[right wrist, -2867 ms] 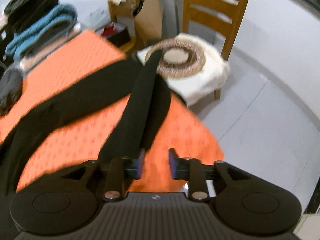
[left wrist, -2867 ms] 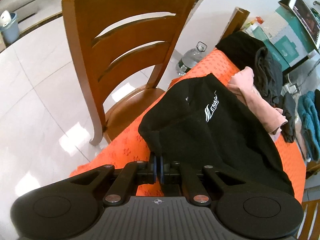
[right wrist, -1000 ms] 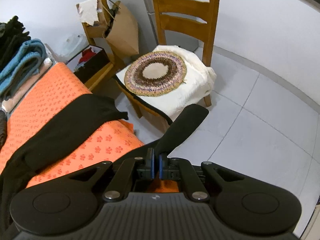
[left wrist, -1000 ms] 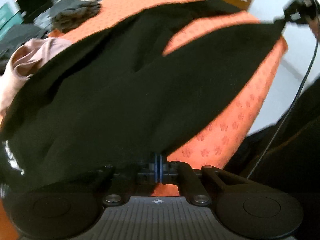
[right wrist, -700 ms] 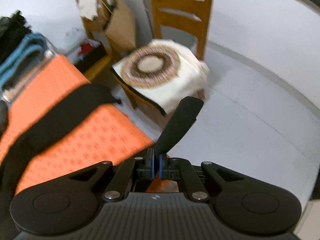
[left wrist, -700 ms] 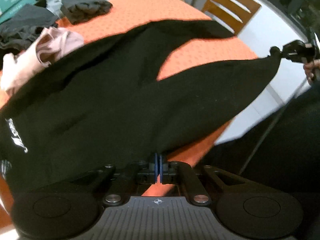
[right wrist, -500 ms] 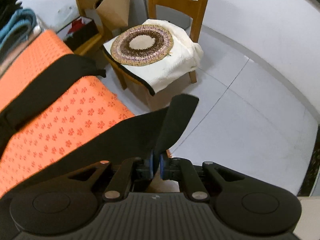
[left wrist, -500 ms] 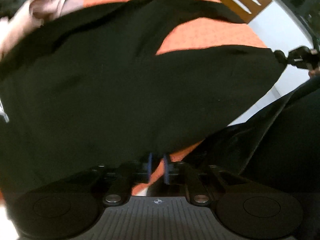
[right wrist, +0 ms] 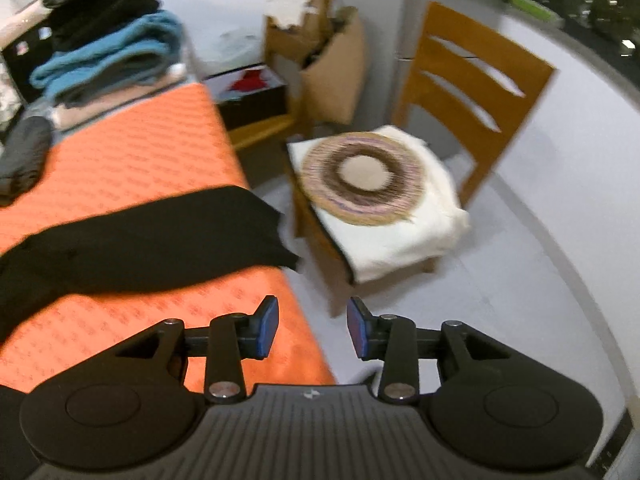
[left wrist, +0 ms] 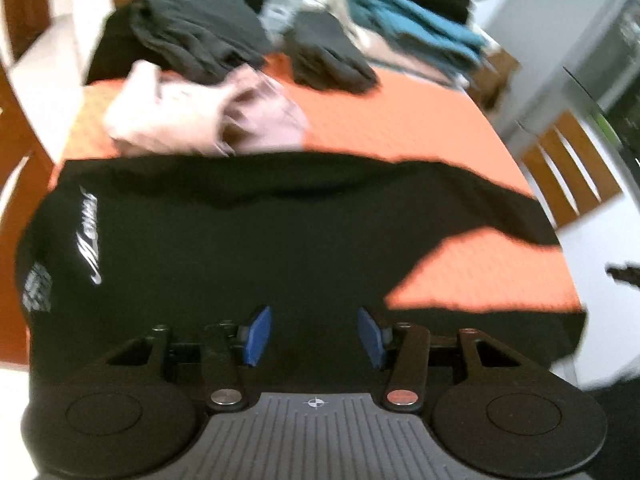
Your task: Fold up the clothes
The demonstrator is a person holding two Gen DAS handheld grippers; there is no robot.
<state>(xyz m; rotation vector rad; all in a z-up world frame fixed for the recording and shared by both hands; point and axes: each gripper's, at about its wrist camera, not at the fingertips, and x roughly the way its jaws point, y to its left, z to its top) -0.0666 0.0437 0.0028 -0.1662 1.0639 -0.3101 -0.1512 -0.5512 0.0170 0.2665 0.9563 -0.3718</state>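
Black trousers [left wrist: 224, 248] with a white logo near the waist lie spread across the orange-covered table [left wrist: 400, 120]. Their far leg [right wrist: 152, 240] reaches the table's right edge. My left gripper [left wrist: 312, 334] stands open just above the near part of the trousers, with nothing between its blue pads. My right gripper [right wrist: 312, 330] is open too, over the table's near right corner and the floor, holding nothing. The near leg's end is hidden in the right wrist view.
A crumpled pink garment [left wrist: 200, 116], dark grey clothes [left wrist: 200, 36] and folded blue towels [right wrist: 108, 60] lie at the far side of the table. A wooden chair [right wrist: 464, 80] with a round woven cushion [right wrist: 362, 178] stands right of the table, by a cardboard box [right wrist: 332, 64].
Both grippers have opened and let go of the trousers, which now lie flat on the table. The left view has swung up toward the far clothes piles.
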